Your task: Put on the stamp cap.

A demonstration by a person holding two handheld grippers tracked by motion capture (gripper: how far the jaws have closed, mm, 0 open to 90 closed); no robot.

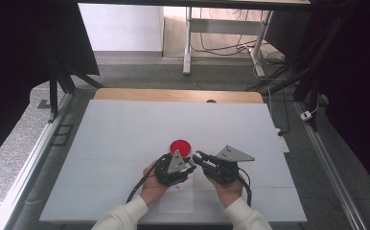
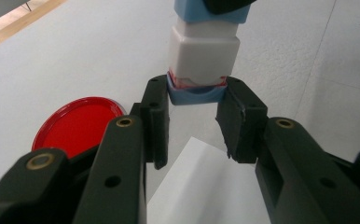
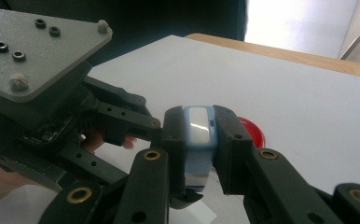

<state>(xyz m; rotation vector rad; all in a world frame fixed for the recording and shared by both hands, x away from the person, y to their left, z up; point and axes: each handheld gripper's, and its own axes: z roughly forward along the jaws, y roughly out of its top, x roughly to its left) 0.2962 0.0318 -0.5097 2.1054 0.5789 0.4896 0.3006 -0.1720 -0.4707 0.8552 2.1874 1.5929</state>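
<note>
Stamp-like block [image 2: 204, 51], white in the middle with a pale blue piece at each end, is hanging above the counter [image 1: 125, 129] between two hand-held grippers. The left gripper [image 2: 193, 100] is clamping the near blue end with its jaws nearly shut; the right gripper [image 3: 199, 135] is gripping the far blue end just as tightly. Its long axis is running from one gripper to the other. A thin red line is showing at the seam near the left jaws. No writing can be read on it. A red lid [image 1: 179, 146] is lying flat just beyond, and a white sheet [image 2: 201, 186] below.
</note>
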